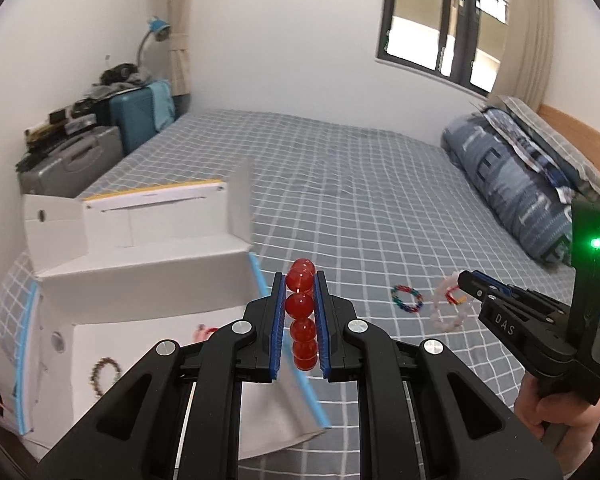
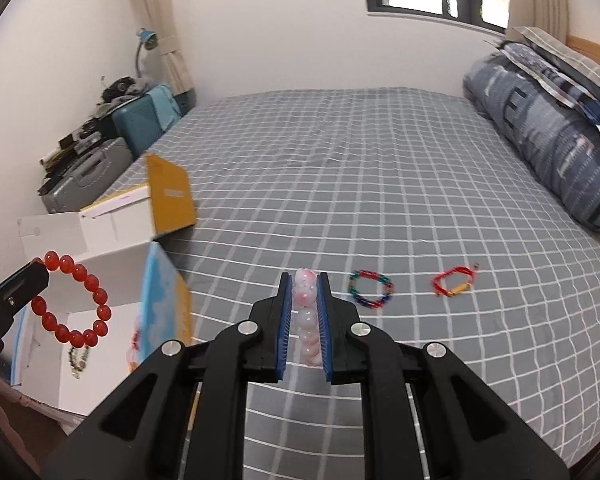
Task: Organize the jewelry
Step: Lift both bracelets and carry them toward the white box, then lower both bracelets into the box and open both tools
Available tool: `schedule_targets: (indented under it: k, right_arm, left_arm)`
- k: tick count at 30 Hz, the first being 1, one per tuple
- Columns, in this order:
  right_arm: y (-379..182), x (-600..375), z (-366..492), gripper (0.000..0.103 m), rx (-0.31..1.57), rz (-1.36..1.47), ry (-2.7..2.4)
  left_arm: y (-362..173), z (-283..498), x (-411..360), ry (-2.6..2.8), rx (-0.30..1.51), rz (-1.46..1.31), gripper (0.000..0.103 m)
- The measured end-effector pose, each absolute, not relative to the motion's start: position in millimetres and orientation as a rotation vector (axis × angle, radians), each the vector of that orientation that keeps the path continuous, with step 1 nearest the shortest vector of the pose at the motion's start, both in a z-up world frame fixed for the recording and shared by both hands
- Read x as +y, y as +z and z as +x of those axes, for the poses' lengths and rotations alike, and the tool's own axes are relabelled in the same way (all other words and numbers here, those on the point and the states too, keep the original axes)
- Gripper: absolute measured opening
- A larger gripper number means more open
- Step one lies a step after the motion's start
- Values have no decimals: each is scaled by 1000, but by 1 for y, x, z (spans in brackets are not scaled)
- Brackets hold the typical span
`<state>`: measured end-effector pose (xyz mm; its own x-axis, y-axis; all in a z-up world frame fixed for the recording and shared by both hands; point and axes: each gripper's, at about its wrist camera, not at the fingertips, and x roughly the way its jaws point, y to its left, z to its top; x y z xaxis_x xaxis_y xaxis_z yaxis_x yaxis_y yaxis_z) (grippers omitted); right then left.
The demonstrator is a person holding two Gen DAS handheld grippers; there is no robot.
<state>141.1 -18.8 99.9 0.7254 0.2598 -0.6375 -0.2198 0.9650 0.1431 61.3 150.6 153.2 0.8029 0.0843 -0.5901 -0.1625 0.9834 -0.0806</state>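
Observation:
My left gripper (image 1: 300, 280) is shut on a red bead bracelet (image 1: 300, 306), held edge-on between the blue pads above the open white box (image 1: 140, 280). In the right wrist view the same red bracelet (image 2: 74, 300) hangs as a ring from the left gripper (image 2: 36, 276) over the box (image 2: 100, 272). My right gripper (image 2: 304, 280) is shut on a pale pink bead bracelet (image 2: 306, 320), lifted above the bed. A multicoloured bracelet (image 2: 370, 290) and a red cord bracelet (image 2: 456, 286) lie on the checked sheet. A dark bead bracelet (image 1: 106, 374) lies inside the box.
The box has a raised lid with a yellow edge (image 2: 168, 200) and sits at the bed's left side. Suitcases (image 1: 140, 120) stand by the wall beyond it. A folded blue quilt (image 2: 548, 148) lies along the right. Grey checked sheet (image 2: 340, 180) stretches between.

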Motion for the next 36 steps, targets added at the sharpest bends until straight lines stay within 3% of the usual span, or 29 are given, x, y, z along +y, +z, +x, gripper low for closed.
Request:
schedule_targets:
  k: [17, 36]
  right_arm:
    - [120, 121, 121, 12, 672, 7, 500]
    - [55, 231, 123, 12, 814, -154, 611]
  left_arm:
    - [152, 23, 268, 351, 634, -180, 13]
    - [89, 31, 333, 458, 805, -216, 13]
